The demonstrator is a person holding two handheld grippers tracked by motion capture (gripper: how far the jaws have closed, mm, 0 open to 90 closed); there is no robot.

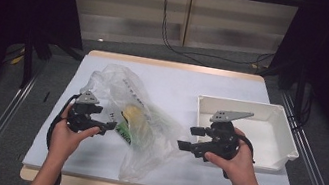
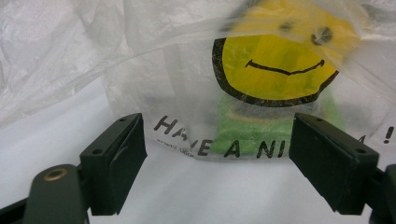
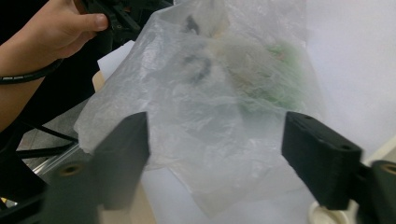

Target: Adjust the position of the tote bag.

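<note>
Lying crumpled across the middle of the white table [image 1: 91,156]: a thin translucent plastic bag printed with a yellow smiley face [image 1: 146,130], something green and yellow showing through the film, the shallow white plastic tray [image 1: 286,138] sitting empty just right of the bag. Risking, as a judgement, a slippery pinch on loose film only, letting the bag sag and the contents shift or tumble out of the mouth; also dragging the whole bag toward the near edge of the table rather than lifting the bag. Hovering at the bag's left side, the left tool [image 1: 108,126], jaws standing wide apart, touching nothing, the printed lettering lying just beyond the pads. Hanging at the bag's right side, the right tool [image 1: 185,137], jaws likewise spread wide, gripping nothing.
</note>
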